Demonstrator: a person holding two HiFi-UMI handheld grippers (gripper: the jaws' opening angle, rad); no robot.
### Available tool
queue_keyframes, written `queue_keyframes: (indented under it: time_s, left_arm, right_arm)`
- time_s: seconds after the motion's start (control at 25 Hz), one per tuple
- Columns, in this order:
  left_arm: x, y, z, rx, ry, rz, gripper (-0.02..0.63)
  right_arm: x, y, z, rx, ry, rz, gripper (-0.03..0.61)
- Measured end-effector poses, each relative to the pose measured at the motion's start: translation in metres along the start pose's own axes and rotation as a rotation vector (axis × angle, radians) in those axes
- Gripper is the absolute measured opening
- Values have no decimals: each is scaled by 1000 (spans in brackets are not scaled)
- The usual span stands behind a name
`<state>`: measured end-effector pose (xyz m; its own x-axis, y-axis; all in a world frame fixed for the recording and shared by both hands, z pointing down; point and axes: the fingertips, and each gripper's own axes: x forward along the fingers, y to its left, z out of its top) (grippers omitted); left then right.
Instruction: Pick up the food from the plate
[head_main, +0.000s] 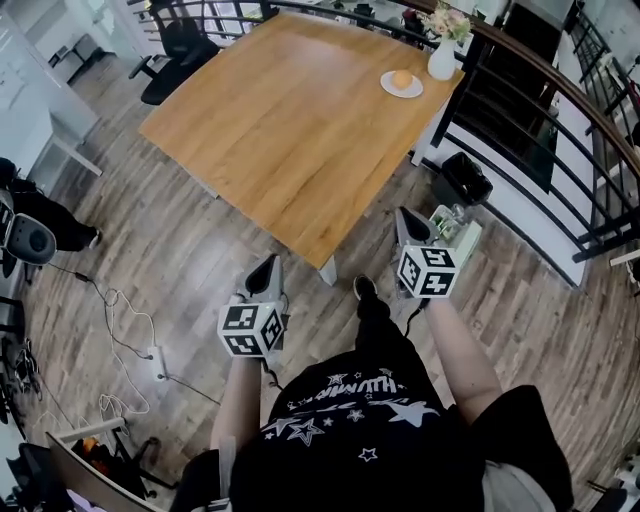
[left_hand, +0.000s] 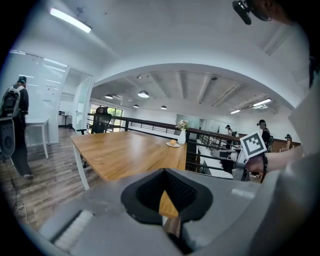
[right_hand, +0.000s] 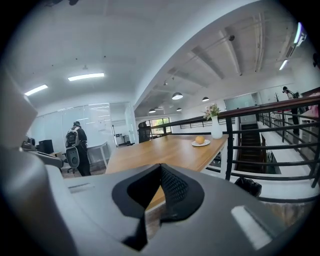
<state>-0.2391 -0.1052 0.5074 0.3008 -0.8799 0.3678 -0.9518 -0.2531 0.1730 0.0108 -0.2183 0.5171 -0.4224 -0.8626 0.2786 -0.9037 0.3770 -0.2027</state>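
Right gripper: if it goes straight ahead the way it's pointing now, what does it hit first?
Probably the light brown wooden table: the right gripper, jaws shut, aims at its near end, well short of the round orange fruit on the white plate. Depth is unclear.

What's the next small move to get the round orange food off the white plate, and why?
Probably step toward the far corner of the wooden table, carrying the right gripper closer: the round orange food on the white plate lies far beyond it, and its jaws are shut.
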Motion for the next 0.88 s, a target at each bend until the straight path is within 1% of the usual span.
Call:
queue_keyframes:
  time_s: [0.16, 0.4, 0.88]
  left_arm:
    - [45, 10, 28, 18, -12, 17, 2]
    - [103, 24, 61, 9, -9, 42, 2]
    - [201, 37, 112, 18, -3, 52, 2]
  right_arm:
    - [53, -26, 28, 11, -18, -1, 3]
    - [118, -60, 60, 10, -9, -2, 3]
    - [209, -134, 97, 26, 12, -57, 3]
